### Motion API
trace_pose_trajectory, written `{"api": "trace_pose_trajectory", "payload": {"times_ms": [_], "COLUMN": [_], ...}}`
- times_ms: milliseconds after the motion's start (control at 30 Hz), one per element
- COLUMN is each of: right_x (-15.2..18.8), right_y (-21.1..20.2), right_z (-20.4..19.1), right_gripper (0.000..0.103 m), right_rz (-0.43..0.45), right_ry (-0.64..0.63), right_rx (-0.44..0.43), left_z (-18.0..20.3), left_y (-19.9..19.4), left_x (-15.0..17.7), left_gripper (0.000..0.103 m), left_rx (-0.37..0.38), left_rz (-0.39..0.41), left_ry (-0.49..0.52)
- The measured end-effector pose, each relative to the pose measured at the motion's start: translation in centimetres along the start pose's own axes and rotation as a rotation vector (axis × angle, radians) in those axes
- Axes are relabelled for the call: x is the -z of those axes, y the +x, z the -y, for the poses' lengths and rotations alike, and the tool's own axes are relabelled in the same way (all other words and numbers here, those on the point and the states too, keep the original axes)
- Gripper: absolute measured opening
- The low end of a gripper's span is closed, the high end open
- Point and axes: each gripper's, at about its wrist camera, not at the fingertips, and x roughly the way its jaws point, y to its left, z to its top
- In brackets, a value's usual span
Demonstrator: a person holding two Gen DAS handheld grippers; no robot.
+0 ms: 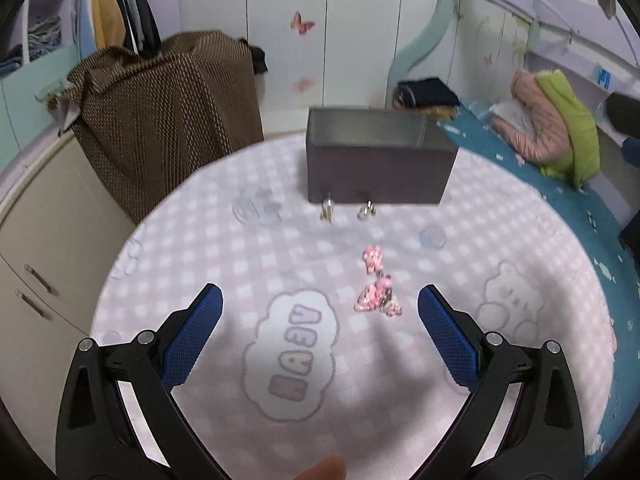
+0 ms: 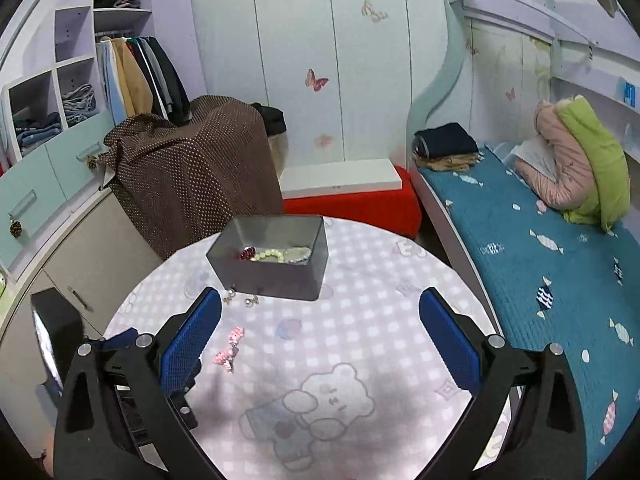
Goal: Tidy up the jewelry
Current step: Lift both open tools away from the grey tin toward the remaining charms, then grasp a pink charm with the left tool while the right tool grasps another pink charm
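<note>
Both the left gripper point(image 1: 319, 306) and the right gripper point(image 2: 320, 308) hung wide open and empty, the pink hair clips point(image 1: 376, 290) lay on the table point(image 1: 500, 216) before the grey box point(image 1: 380, 164), and the fingers could push such small pieces away.

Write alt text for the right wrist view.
The open right gripper hovers over a round table with a pink checked cloth, facing a dark grey rectangular box holding beaded jewelry. Pink hair clips and two small earrings lie loose before it.
</note>
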Motion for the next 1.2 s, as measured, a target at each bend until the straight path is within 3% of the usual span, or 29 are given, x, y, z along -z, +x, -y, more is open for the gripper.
{"api": "trace_pose_trajectory", "payload": {"times_ms": [400,467,767,833,933,967,1033,1100,1133,1200], "right_x": [0.3,0.3,0.8,1.1,1.9,2.2,2.8,3.3,3.5,3.7], "right_y": [1.6,1.8,2.9,3.5,4.7,5.0,5.7,6.2,6.4,6.9], "right_z": [0.8,0.8,0.1,-0.5,-1.5,-1.7,-2.2,-2.4,-2.5,-2.7], "right_gripper": [0.095,0.095,0.095,0.095,0.095,0.095,0.095,0.095,0.095,0.095], "right_rz": [-0.046,-0.054,-0.091,-0.111,-0.150,-0.162,-0.187,-0.205,-0.212,-0.221], "right_ry": [0.016,0.017,0.002,-0.017,-0.047,-0.052,-0.062,-0.064,-0.063,-0.065], "right_rx": [-0.003,-0.003,-0.024,-0.033,-0.043,-0.046,-0.048,-0.049,-0.048,-0.046], "left_z": [0.9,0.5,-2.4,-3.0,-2.7,-2.6,-2.6,-2.5,-2.5,-2.2], "left_y": [5.5,5.5,4.6,4.6,4.7,4.8,4.8,5.1,5.3,5.3], "left_x": [0.4,0.4,0.4,0.2,0.0,-0.1,-0.3,-0.3,-0.2,-0.1], "left_gripper": [0.097,0.084,0.046,0.042,0.046,0.061,0.071,0.068,0.059,0.051], "left_rx": [0.017,0.041,0.089,0.102,0.073,0.049,0.043,0.076,0.083,0.063], "left_rz": [-0.134,-0.129,-0.121,-0.120,-0.114,-0.109,-0.089,-0.101,-0.108,-0.098], "left_ry": [0.022,0.006,-0.011,-0.016,0.014,0.027,0.026,0.025,0.024,0.042]}}
